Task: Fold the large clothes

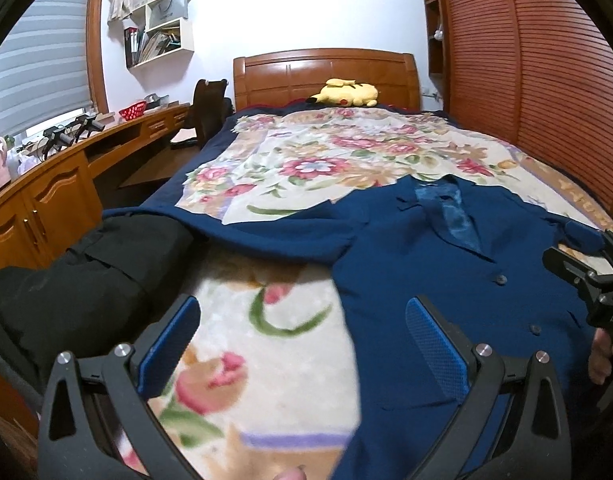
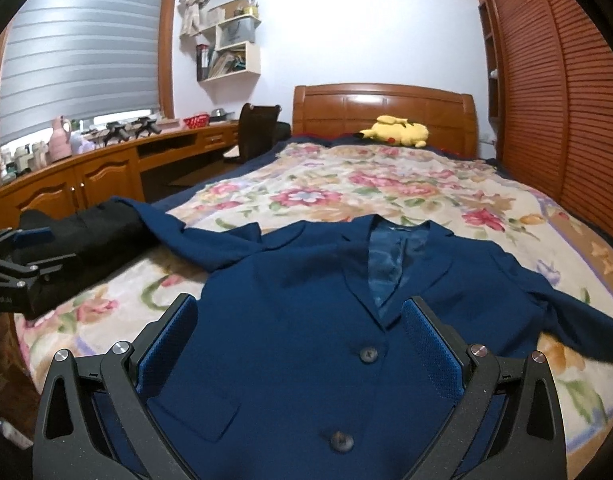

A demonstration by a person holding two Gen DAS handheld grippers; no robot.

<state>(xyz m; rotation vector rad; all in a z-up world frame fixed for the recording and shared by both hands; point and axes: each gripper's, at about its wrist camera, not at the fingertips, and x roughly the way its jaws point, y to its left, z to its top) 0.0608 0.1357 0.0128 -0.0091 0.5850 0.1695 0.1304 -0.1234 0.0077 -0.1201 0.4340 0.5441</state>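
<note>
A large blue suit jacket [image 2: 306,320] lies front up on the floral bedspread [image 2: 346,192], buttoned, with both sleeves spread out to the sides. It also shows in the left wrist view [image 1: 446,264]. My right gripper [image 2: 302,340] is open and empty above the jacket's front, over the buttons. My left gripper [image 1: 302,336] is open and empty above the jacket's left edge and the bare bedspread [image 1: 266,344]. The left sleeve [image 1: 246,232] reaches toward a black garment. Each gripper shows at the edge of the other's view.
A black folded garment [image 1: 86,280] lies at the bed's left edge. A yellow plush toy [image 2: 394,130] rests by the wooden headboard [image 2: 386,108]. A wooden desk [image 2: 106,168] and chair stand left of the bed. A slatted wardrobe [image 2: 566,100] stands on the right.
</note>
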